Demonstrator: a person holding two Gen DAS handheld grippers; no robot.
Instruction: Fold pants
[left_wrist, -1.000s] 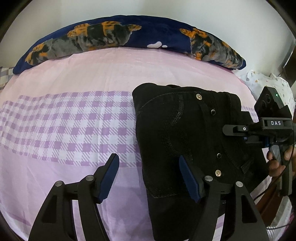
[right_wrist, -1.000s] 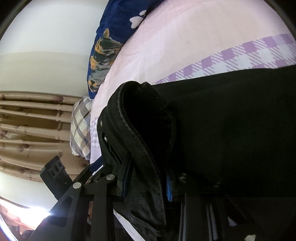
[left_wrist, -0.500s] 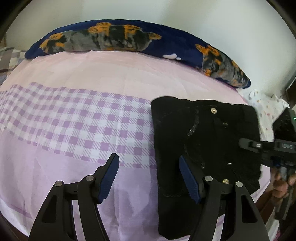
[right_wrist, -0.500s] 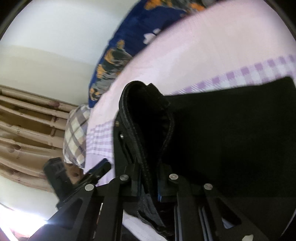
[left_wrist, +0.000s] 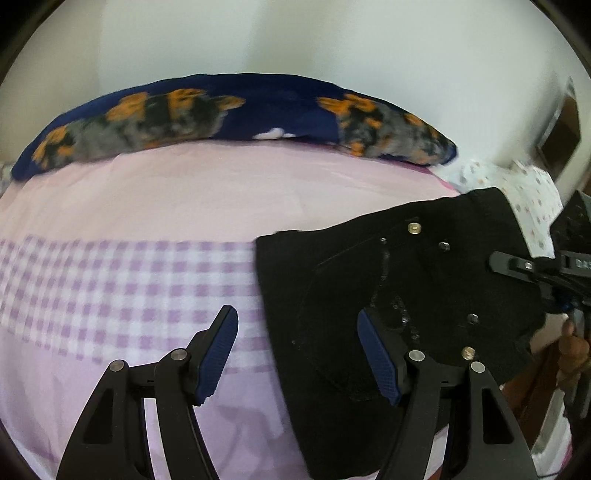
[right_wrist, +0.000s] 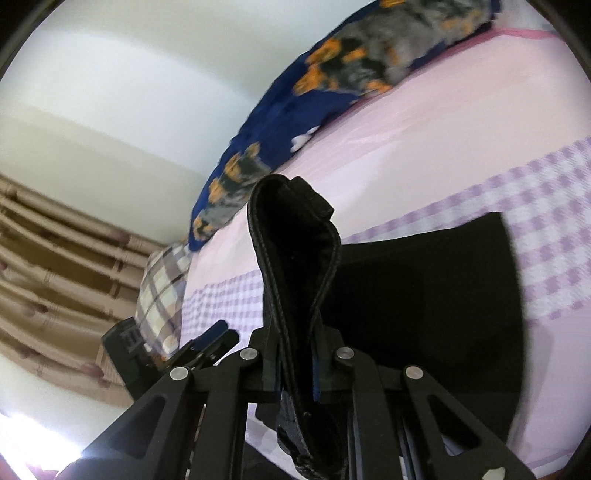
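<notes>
Black folded pants (left_wrist: 424, 295) lie on the right part of the pink bed sheet (left_wrist: 147, 206). My left gripper (left_wrist: 295, 317) hovers open above the pants' left edge, one finger over the sheet and the other over the fabric, holding nothing. At the right edge of this view, my right gripper (left_wrist: 509, 264) pinches the pants' side. In the right wrist view my right gripper (right_wrist: 297, 354) is shut on a thick waistband fold (right_wrist: 295, 229) that stands up between its fingers. The rest of the pants (right_wrist: 424, 295) stays flat behind. My left gripper (right_wrist: 210, 338) shows low at the left.
A dark blue blanket with an orange pattern (left_wrist: 236, 110) runs along the far edge of the bed against the wall. A white dotted cloth (left_wrist: 532, 199) sits at the right, a plaid pillow (right_wrist: 162, 288) and beige curtains (right_wrist: 55, 258) beyond. A person's hand (left_wrist: 572, 347) holds the right gripper.
My right gripper closed tighter on the waistband fold and rose, lifting that edge off the sheet. My left gripper pulled up and back while staying open.
</notes>
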